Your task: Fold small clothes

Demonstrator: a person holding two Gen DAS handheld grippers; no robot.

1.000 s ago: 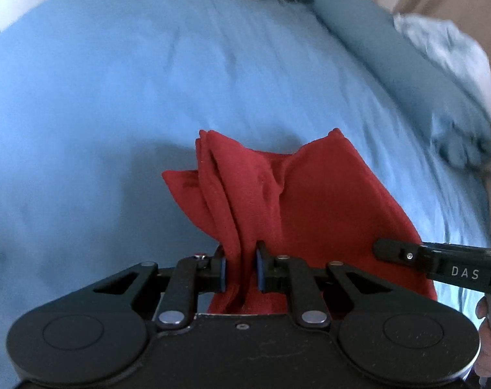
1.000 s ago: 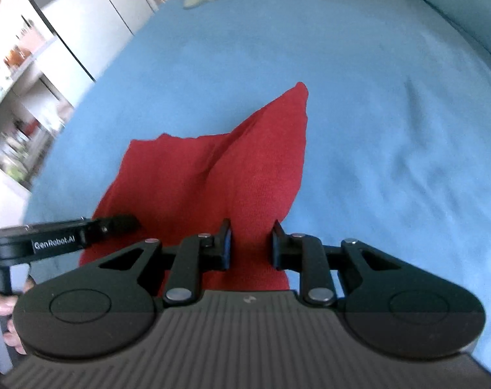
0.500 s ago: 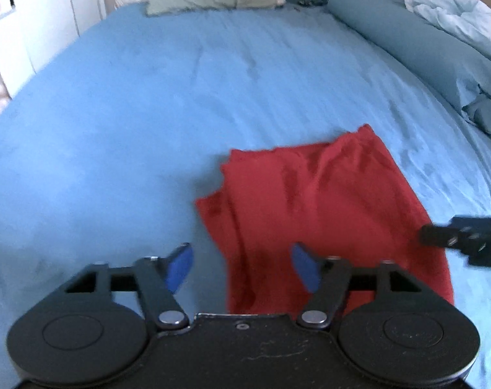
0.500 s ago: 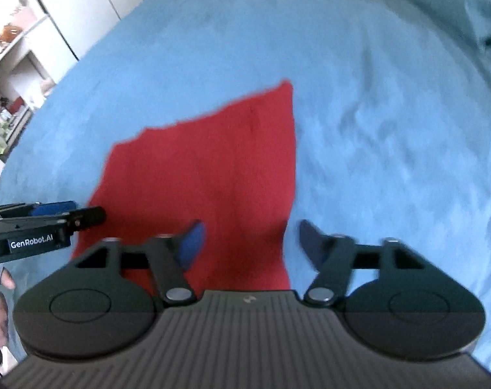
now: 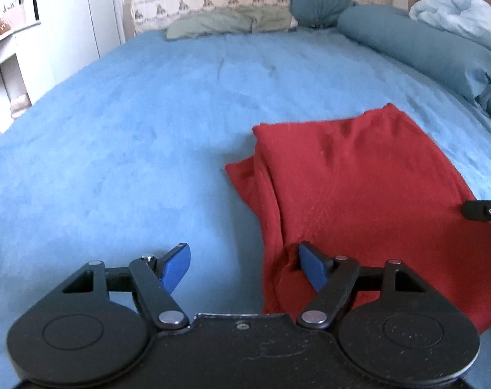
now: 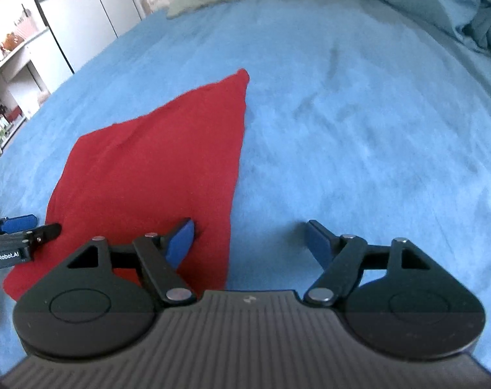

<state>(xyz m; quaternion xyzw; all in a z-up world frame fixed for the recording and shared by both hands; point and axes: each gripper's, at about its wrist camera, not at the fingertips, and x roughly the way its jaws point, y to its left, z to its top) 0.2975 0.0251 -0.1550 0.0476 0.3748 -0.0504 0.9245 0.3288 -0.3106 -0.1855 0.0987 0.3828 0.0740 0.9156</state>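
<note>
We found both the left tongs (image 5: 242,267) and right tongs (image 6: 250,243) spread apart and empty over the near edge of the red garment (image 5: 359,194), lying part-folded on the bed (image 5: 132,146); we judged a fold just laid, re-gripping an edge next.

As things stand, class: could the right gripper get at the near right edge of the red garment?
Probably yes: the right gripper is open, straddling that edge of the red garment, with only blue bedsheet around it.
</note>
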